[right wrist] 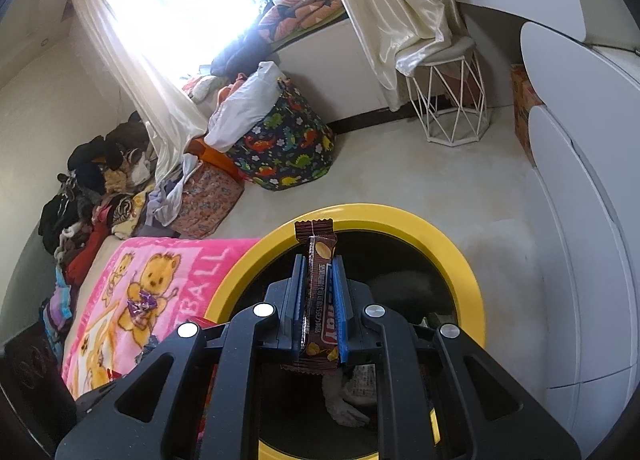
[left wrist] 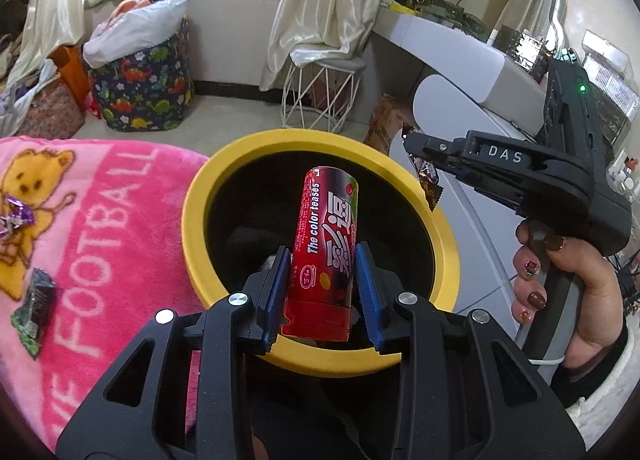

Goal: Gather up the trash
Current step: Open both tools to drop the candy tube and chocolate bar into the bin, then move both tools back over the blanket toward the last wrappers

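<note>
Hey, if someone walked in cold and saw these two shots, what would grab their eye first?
Probably the yellow-rimmed bin in the middle, with both grippers over it: the left gripper clamps a red snack tube, the right gripper a brown snack wrapper. Beside the bin lies a pink teddy-bear blanket with more wrappers on it.

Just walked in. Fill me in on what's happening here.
A person is collecting trash with two handheld grippers. The left gripper is clamped on a red candy tube, held over the yellow-rimmed bin. The right gripper pinches a brown snack wrapper above the same bin. A purple wrapper and a dark wrapper lie on the pink blanket.
</note>
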`<action>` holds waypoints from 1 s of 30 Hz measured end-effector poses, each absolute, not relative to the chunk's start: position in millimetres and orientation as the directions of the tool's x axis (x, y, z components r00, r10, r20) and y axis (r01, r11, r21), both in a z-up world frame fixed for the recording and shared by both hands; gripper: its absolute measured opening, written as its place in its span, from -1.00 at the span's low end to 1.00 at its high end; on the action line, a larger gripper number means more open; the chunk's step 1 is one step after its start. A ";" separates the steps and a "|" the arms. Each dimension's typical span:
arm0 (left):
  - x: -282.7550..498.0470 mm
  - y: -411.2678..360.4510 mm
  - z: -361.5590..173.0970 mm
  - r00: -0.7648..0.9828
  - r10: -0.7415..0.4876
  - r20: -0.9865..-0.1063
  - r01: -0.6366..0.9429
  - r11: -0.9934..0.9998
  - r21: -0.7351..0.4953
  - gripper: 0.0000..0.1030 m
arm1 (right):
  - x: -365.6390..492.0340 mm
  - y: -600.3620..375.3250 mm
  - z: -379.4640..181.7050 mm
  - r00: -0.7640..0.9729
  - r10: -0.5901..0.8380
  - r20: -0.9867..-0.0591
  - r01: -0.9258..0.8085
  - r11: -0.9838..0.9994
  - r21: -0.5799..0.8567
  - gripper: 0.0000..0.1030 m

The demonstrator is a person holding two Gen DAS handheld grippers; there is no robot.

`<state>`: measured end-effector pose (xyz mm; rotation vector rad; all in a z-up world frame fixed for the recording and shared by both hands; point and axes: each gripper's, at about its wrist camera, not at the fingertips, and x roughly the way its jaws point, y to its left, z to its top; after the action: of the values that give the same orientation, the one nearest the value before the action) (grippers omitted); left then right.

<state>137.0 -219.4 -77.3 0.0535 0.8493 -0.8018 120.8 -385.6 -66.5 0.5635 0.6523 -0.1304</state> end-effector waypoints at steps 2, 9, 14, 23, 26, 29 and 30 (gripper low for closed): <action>138.8 -222.1 -81.6 0.383 -0.609 -0.695 0.651 0.712 -0.264 -0.49 | 121.6 -387.4 -69.6 0.788 0.059 -0.612 0.292 0.840 0.456 -0.75; 150.5 -231.3 -95.0 0.358 -0.600 -0.716 0.646 0.713 -0.274 -0.47 | 123.6 -393.3 -77.9 0.779 0.064 -0.624 0.312 0.823 0.474 -0.56; 151.7 -215.3 -90.1 0.410 -0.592 -0.694 0.589 0.753 -0.294 0.61 | 123.8 -394.5 -80.1 0.773 0.049 -0.632 0.333 0.817 0.470 0.00; 137.8 -165.9 -61.9 0.574 -0.498 -0.650 0.480 0.848 -0.225 0.79 | 127.9 -366.4 -68.2 0.786 0.027 -0.617 0.301 0.856 0.420 0.40; 135.3 -145.4 -54.7 0.618 -0.463 -0.635 0.437 0.874 -0.213 0.79 | 127.5 -355.2 -62.5 0.797 0.023 -0.603 0.282 0.870 0.405 0.51; 135.7 -126.9 -48.4 0.653 -0.432 -0.622 0.400 0.894 -0.201 0.79 | 129.4 -342.1 -56.4 0.802 0.033 -0.596 0.252 0.887 0.387 0.53; 134.8 -120.6 -46.4 0.661 -0.425 -0.619 0.389 0.899 -0.201 0.79 | 130.1 -338.2 -55.0 0.805 0.038 -0.593 0.241 0.891 0.384 0.53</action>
<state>134.8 -120.6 -46.4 -0.0530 0.7132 -0.4605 130.1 -338.2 -55.0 0.4648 0.6317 -0.1131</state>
